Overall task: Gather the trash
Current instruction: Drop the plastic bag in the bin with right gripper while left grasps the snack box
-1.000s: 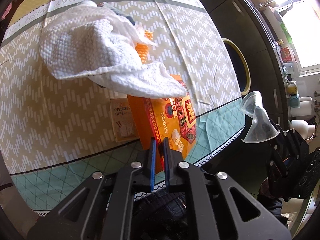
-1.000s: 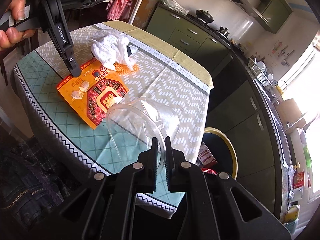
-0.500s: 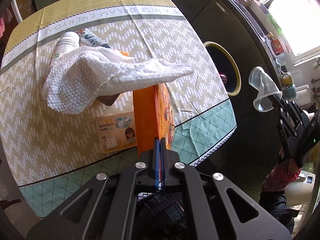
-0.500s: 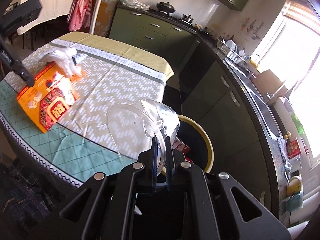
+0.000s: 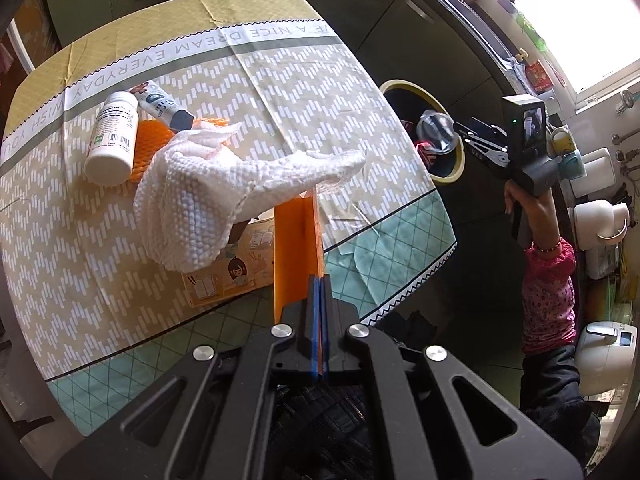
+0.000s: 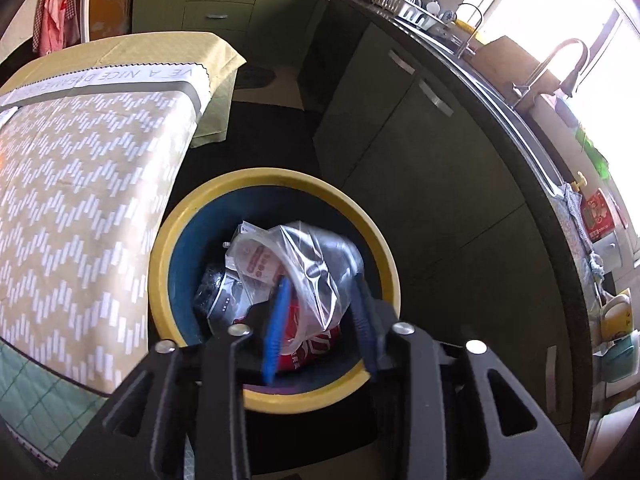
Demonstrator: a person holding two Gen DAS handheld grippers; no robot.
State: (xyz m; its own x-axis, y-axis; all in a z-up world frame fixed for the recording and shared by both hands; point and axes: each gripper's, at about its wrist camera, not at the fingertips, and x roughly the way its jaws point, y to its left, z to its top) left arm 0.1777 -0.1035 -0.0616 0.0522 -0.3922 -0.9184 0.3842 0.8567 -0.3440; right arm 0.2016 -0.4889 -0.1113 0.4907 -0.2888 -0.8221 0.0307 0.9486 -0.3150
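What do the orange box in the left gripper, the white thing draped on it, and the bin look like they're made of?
Orange box: looks like thin printed cardboard, smooth flat panels with crisp folded edges.
White cloth: soft paper towel or woven rag, with a dimpled texture and limp drape; I cannot tell which.
Trash bin: probably moulded plastic, with a smooth yellow rim and a blue inside.

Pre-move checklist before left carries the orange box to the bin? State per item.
1. Left tongs shut on the orange box: ok, pinching its edge.
2. Orange box clear of the table: cannot tell; it stands on edge above the tape box.
3. White paper towel secure on the box: not ok, loosely draped and may slide off.
4. Right tongs open: ok.
5. Clear plastic cup in the yellow-rimmed bin: ok, it sits on the trash inside.
6. Path to the bin free: not ok, right tongs hang over the opening.
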